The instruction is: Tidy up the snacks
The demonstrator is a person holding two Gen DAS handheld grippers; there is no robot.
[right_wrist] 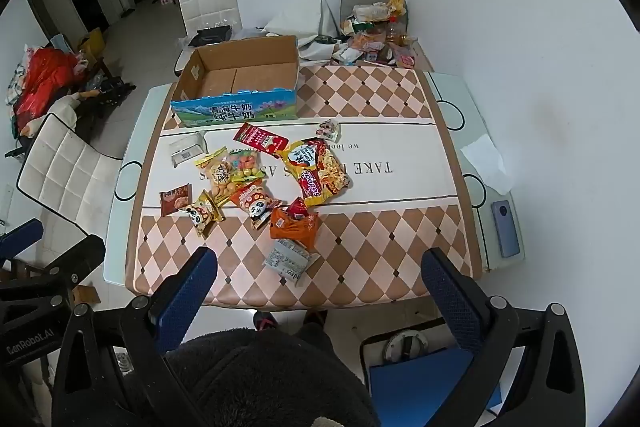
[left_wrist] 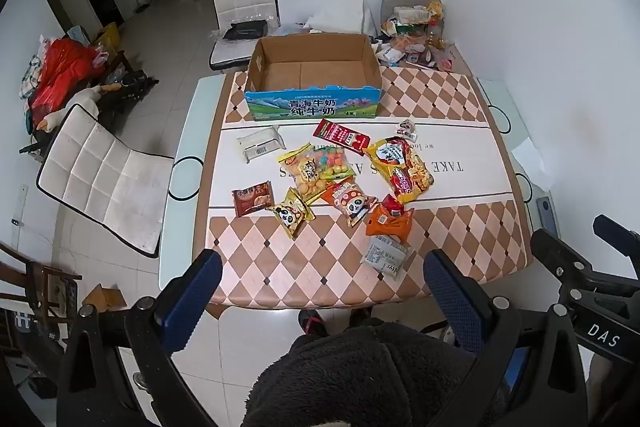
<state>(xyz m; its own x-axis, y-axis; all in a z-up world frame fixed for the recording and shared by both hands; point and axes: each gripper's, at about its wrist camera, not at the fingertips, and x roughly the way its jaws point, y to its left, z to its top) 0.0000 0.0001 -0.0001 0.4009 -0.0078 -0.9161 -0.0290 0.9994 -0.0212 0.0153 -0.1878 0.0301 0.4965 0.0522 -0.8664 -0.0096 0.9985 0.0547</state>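
While both grippers hang above the near edge of the table (left_wrist: pixel 192 131), neither touches anything. The left gripper (left_wrist: pixel 322 281) has its blue fingers (left_wrist: pixel 192 295) spread wide with only air and tablecloth between them; the right gripper (right_wrist: pixel 320 281) is spread the same way and carries nothing. Both point toward the far side, so each camera takes in the whole table, which suits choosing a first packet.

A cardboard box (left_wrist: pixel 312 75) sits at the far middle of the table, open at the top and with nothing inside. Its printed front faces the person. It looks like the place the snacks are meant to go, and none is in it yet, so the task seems to be at its very start.

The snacks lie loose in a cluster between the box and the grippers. A white pack (left_wrist: pixel 260 145) lies nearest the box on the left, apart from the others. A red sachet (left_wrist: pixel 340 135) and a large yellow bag (left_wrist: pixel 400 163) lie to the right. Two panda packets (left_wrist: pixel 292 213) (left_wrist: pixel 352 203), a brown packet (left_wrist: pixel 252 199) and a bag of coloured balls (left_wrist: pixel 332 163) overlap in the middle. An orange packet (left_wrist: pixel 390 221) and a grey packet (left_wrist: pixel 384 255) lie nearest the grippers, so either would probably be the easiest first pick.

A phone (right_wrist: pixel 506 229) rests on the right edge of the table, well apart from the snacks.
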